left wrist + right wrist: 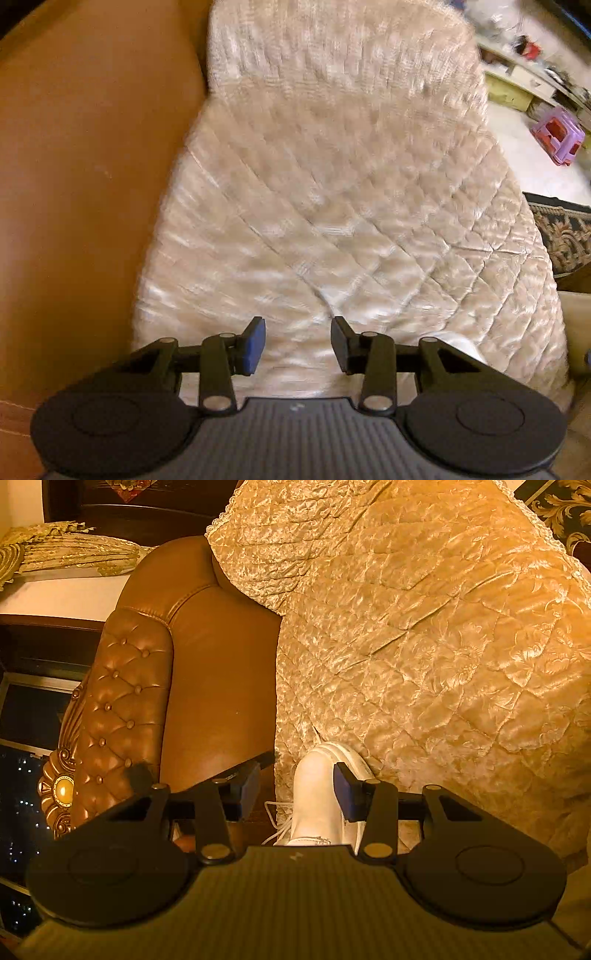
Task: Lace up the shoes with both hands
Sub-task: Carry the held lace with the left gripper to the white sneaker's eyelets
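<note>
A white shoe (317, 794) lies toe-away on the quilted seat cover (424, 646), with its loose white laces (276, 827) trailing at its left side. My right gripper (297, 790) is open around the shoe. Its right pad (343, 794) overlaps the shoe's side, and the left pad (251, 786) stands apart from it. In the left wrist view, my left gripper (297, 343) points steeply down at the blurred quilted cover (332, 184). It is open, with nothing between its fingers. The shoe does not show clearly in that view.
A brown leather sofa arm (125, 709) with tufted buttons rises left of the seat, seen as plain leather (85, 166) in the left wrist view. A purple plastic stool (557, 136) and a patterned rug (565, 236) lie on the floor at the right.
</note>
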